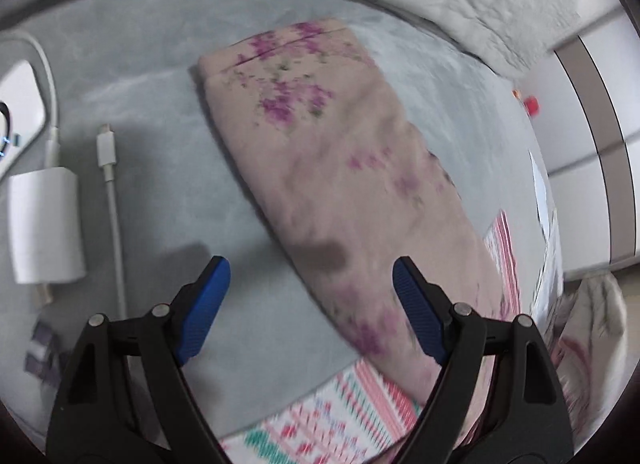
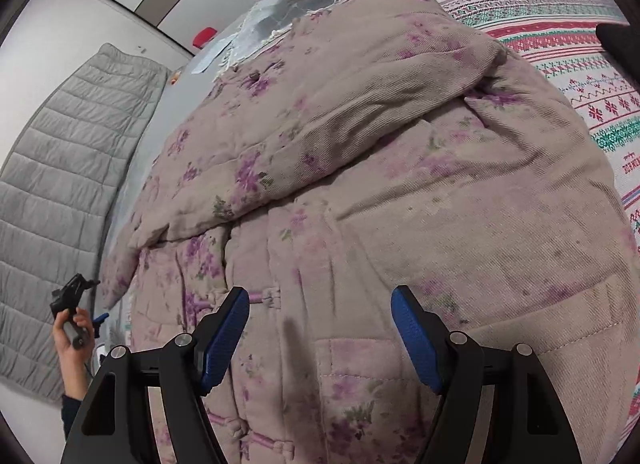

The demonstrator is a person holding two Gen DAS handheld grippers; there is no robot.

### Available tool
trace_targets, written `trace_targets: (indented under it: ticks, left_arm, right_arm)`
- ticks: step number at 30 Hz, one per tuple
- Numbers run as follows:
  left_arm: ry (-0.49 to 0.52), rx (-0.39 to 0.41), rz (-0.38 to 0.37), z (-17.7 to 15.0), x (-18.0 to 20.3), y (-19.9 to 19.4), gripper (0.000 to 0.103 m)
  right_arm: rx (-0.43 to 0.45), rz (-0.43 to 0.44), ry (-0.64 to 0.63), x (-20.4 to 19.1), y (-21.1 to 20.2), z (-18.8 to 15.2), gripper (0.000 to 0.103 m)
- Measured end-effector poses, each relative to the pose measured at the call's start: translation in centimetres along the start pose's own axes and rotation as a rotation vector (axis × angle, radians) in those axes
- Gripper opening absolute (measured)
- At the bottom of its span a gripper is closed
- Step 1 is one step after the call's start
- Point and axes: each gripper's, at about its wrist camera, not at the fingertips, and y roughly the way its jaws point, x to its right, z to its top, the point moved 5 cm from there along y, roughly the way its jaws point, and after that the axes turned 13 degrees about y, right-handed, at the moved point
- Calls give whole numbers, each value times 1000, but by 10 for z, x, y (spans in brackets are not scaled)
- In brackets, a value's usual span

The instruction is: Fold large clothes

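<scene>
The floral padded jacket (image 2: 360, 168) lies spread on the bed (image 1: 132, 64), one sleeve (image 2: 320, 136) already folded across its front and the other sleeve (image 1: 320, 168) stretched out over the grey cover. Both the left gripper (image 1: 310, 296) and the right gripper (image 2: 320, 328) hover with fingers spread, pinching nothing. The thick quilting may spring back open or bunch if only the top layer gets caught, and the left gripper sits near a charging cable (image 1: 112, 200) that could snag.

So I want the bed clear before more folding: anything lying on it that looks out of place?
Yes. A white charger brick and loose white cable lie on the grey sheet, beside the floral jacket's sleeve. They are apart from the fabric but could snag as it is folded.
</scene>
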Motion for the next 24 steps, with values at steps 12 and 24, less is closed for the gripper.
trace_targets:
  ticks: [12,24]
  left_arm:
    - [-53,70,-5,4,3,20,89]
    - [9,185,17,19,13,12,16]
  right_arm:
    - [3,-16,12,5,1,3,75]
    - [-10,-22,27,11,9,6,75]
